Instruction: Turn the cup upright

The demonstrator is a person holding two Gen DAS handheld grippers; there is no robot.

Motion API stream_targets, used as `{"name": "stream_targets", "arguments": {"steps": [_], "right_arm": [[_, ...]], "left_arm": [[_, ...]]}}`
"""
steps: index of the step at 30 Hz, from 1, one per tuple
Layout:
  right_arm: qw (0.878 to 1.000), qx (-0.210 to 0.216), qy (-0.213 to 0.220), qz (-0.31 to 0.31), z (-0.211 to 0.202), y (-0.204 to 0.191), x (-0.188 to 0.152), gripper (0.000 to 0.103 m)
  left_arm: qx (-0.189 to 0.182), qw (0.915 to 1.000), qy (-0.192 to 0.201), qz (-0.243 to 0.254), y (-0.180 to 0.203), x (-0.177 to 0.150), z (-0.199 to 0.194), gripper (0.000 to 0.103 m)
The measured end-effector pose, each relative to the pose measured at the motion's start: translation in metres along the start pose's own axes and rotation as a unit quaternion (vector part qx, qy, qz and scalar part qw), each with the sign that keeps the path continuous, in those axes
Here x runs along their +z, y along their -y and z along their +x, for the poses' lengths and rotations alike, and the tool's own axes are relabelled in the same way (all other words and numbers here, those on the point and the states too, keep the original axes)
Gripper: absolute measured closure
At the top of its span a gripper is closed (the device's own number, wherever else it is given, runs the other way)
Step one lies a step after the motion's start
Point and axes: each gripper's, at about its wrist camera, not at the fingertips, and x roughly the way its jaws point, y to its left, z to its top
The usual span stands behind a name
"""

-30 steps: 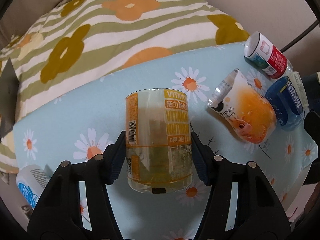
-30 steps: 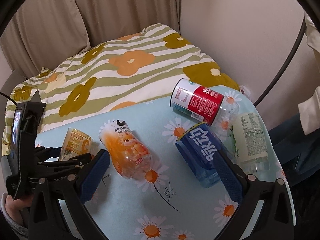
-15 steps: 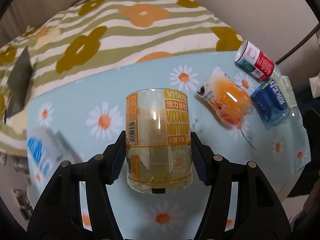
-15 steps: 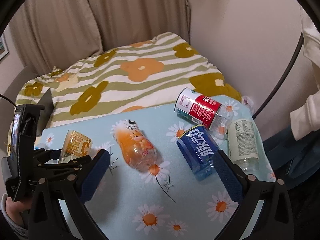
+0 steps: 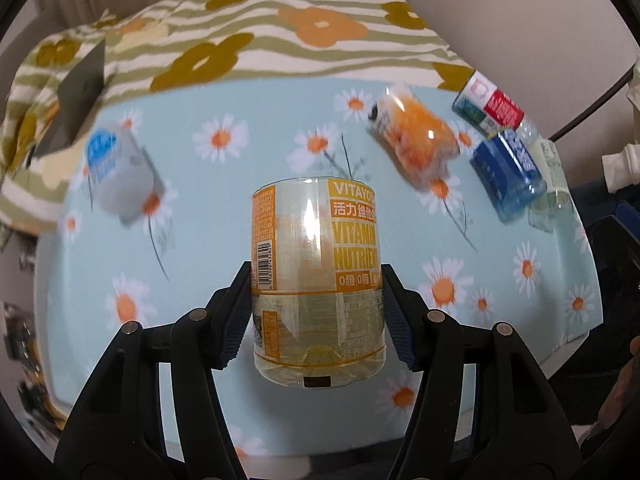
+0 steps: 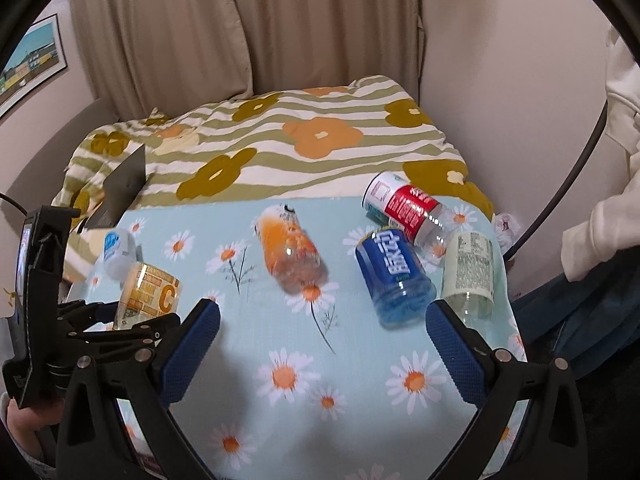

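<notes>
My left gripper [image 5: 316,312] is shut on a clear cup with a yellow-orange label [image 5: 316,280] and holds it above the daisy tablecloth [image 5: 224,264]. The cup's closed base points toward the camera and its rim points away. In the right wrist view the same cup [image 6: 148,296] sits tilted in the left gripper at the left edge. My right gripper [image 6: 320,344] is open and empty above the front of the table.
Lying on the cloth: an orange cup [image 6: 290,252], a blue cup [image 6: 394,276], a red-and-white bottle piece [image 6: 404,208], a pale green-labelled cup [image 6: 470,272] and a white-blue cup [image 6: 116,252]. A striped flower quilt [image 6: 280,144] lies behind. A person stands at right.
The left gripper has lifted and pulled back with the cup, so more of the table shows. The right gripper has also risen and drawn back, still open.
</notes>
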Motion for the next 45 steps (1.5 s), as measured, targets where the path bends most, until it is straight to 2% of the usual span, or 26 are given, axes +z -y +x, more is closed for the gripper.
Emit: {"name": "stream_targets", "arguments": {"steps": [10,22,23,25,26,32,37,40,45], "right_arm": [[0.999,0.006,-0.036,-0.019,0.013,0.011,-0.033,0.0],[0.999,0.014,-0.044,-0.012,0.02,0.02,-0.041,0.0],[0.999,0.014,-0.044,-0.012,0.02,0.019,-0.041,0.0],[0.999,0.014,-0.042,-0.01,0.018,0.021,-0.041,0.0],[0.999,0.014,-0.041,-0.01,0.017,0.022,-0.041,0.0],[0.999,0.014,-0.029,-0.013,0.003,0.024,-0.037,0.0],[0.998,0.041,-0.032,-0.033,-0.011,0.017,-0.02,0.0],[0.995,0.065,-0.056,-0.051,-0.011,0.007,-0.006,0.0],[0.984,0.098,-0.134,-0.067,0.008,-0.018,0.009,0.0]], "left_arm": [[-0.01,0.9976,-0.047,-0.049,0.01,-0.04,0.039,0.038],[0.012,0.9985,-0.045,-0.029,0.021,-0.038,0.042,0.037],[0.014,0.9985,-0.045,-0.027,0.022,-0.038,0.042,0.035],[0.017,0.9986,-0.042,-0.027,0.024,-0.039,0.039,0.005],[0.018,0.9988,-0.035,-0.027,0.023,-0.039,0.036,0.0],[0.029,0.9992,-0.011,-0.025,0.02,-0.04,0.01,0.0],[0.056,0.9979,0.007,-0.033,0.007,-0.042,-0.036,0.0],[0.08,0.9959,0.018,-0.039,-0.01,-0.043,-0.057,0.0],[0.079,0.9947,0.022,-0.062,-0.045,-0.056,-0.07,0.0]]}}
